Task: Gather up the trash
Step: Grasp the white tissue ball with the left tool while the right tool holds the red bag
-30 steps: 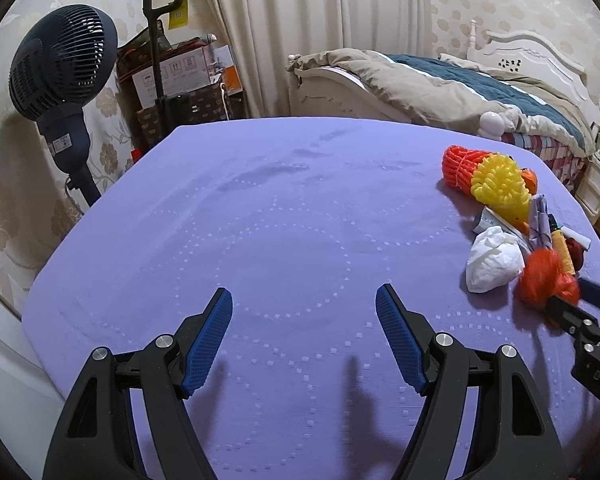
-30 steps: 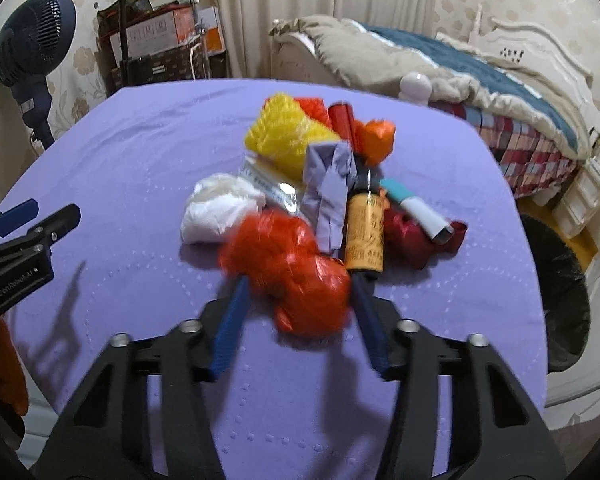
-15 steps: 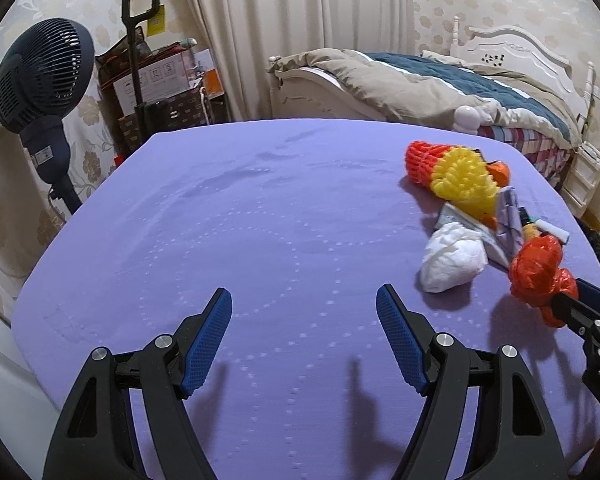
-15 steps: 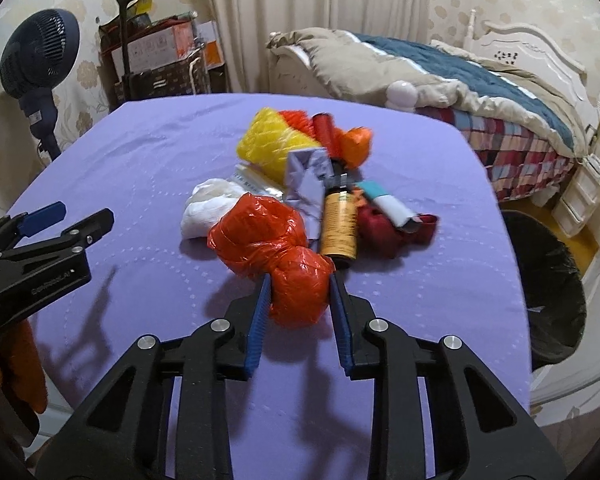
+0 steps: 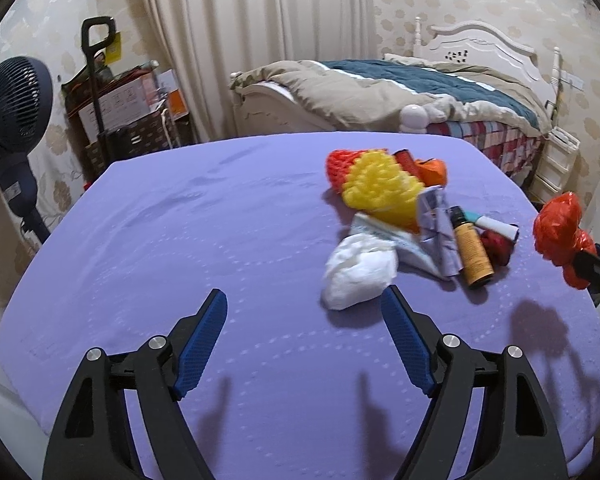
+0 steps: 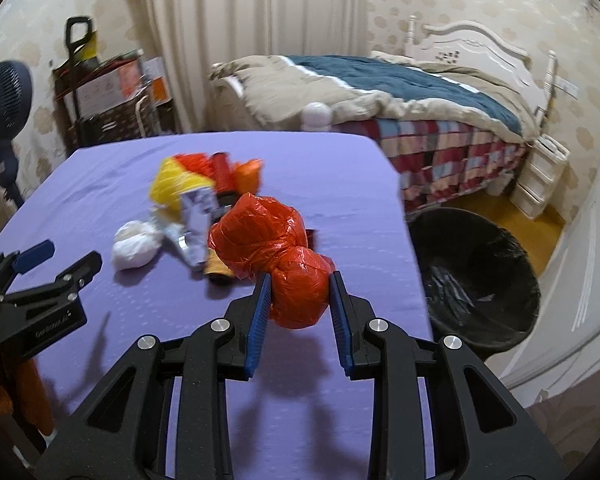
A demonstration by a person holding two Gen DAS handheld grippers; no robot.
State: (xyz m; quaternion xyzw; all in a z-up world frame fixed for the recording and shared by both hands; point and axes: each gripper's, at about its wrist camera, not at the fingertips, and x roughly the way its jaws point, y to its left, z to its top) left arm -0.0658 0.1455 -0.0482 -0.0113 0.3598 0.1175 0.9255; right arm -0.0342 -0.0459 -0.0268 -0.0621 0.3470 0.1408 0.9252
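Observation:
My right gripper (image 6: 299, 280) is shut on a knotted orange-red plastic bag (image 6: 276, 256) and holds it above the purple table (image 6: 360, 216); the bag also shows at the right of the left wrist view (image 5: 560, 224). A black-lined trash bin (image 6: 476, 276) stands on the floor right of the table. My left gripper (image 5: 304, 300) is open and empty over the table, just short of a white crumpled wad (image 5: 358, 272). Behind the wad lies a pile: yellow and orange foam nets (image 5: 376, 184), a foil wrapper (image 5: 436, 220), a brown bottle (image 5: 472, 256).
A bed (image 5: 400, 92) stands behind the table. A dark fan (image 5: 12, 104) and a trolley with boxes (image 5: 116, 112) stand at the left wall. White drawers (image 6: 540, 176) stand beyond the bin.
My right gripper closed on the orange-red bag, lifted it off the table and carried it right, toward the bin side. My left gripper moved toward the pile and stayed open.

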